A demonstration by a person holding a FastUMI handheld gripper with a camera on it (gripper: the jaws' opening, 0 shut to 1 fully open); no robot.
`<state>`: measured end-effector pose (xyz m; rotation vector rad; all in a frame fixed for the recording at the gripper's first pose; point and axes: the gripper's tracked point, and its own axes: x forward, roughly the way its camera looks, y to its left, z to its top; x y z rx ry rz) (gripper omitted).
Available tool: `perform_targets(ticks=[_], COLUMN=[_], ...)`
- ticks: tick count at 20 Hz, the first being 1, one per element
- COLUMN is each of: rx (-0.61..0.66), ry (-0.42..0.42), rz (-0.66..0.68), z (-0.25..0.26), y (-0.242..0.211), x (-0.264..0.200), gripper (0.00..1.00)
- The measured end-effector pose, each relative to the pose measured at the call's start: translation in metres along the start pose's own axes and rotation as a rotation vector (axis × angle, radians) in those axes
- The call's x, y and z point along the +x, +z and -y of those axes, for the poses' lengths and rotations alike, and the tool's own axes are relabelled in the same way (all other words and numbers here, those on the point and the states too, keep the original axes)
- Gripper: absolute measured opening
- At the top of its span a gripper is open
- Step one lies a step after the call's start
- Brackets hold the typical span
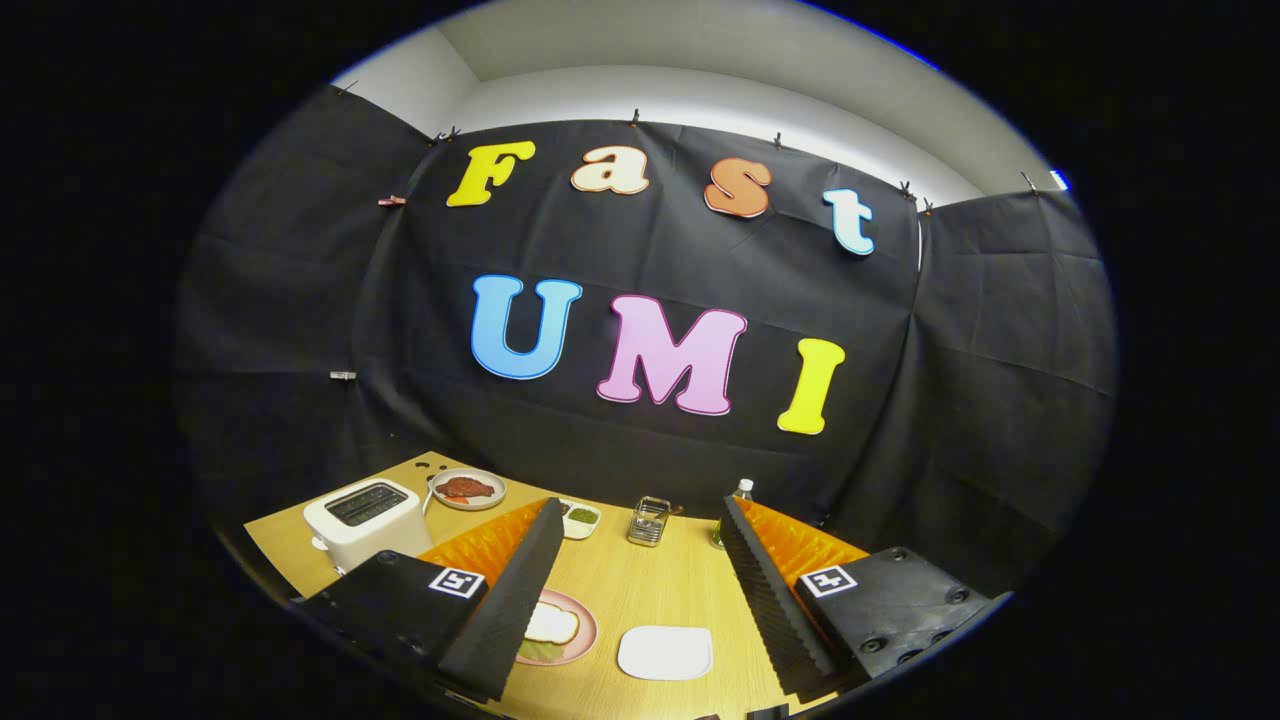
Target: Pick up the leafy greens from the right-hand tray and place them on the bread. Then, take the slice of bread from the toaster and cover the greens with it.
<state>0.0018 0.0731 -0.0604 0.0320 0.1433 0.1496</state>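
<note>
1. Gripper view, gripper state: the gripper (635,590) is raised above the wooden table (650,590) with its two fingers spread wide apart and nothing between them.
2. Gripper view, task objects: a pink plate (578,640) lies just beside the left finger, partly hidden by it. On the plate rests a slice of bread (553,625), and a green edge, apparently the leafy greens (540,651), shows from under it.
3. Gripper view, right-hand tray: a white tray (665,652) lies between the fingers, just right of the plate.
4. Gripper view, toaster: the white toaster (365,518) stands beyond the left finger near the table's far left; whether a slice sits in its slots cannot be told.
5. Step in hand (a judgement): bread appears to cover the greens already, so the task looks at or near its end. The next move likely calls only for confirming the stack sits square, keeping the fingers clear of the plate.
6. Gripper view, surface and room: farther back stand a plate of red food (467,489), a small white dish of green matter (580,518), a metal holder (649,521) and a bottle (741,490). Black cloth walls the booth, with a pale wall above.
</note>
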Motion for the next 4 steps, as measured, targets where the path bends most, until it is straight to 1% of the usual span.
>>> perform_targets(ticks=[4], rx=[-0.004], ry=[-0.007], rz=[0.000], z=[-0.0015], y=[0.0006], x=[-0.0010], gripper=[0.98])
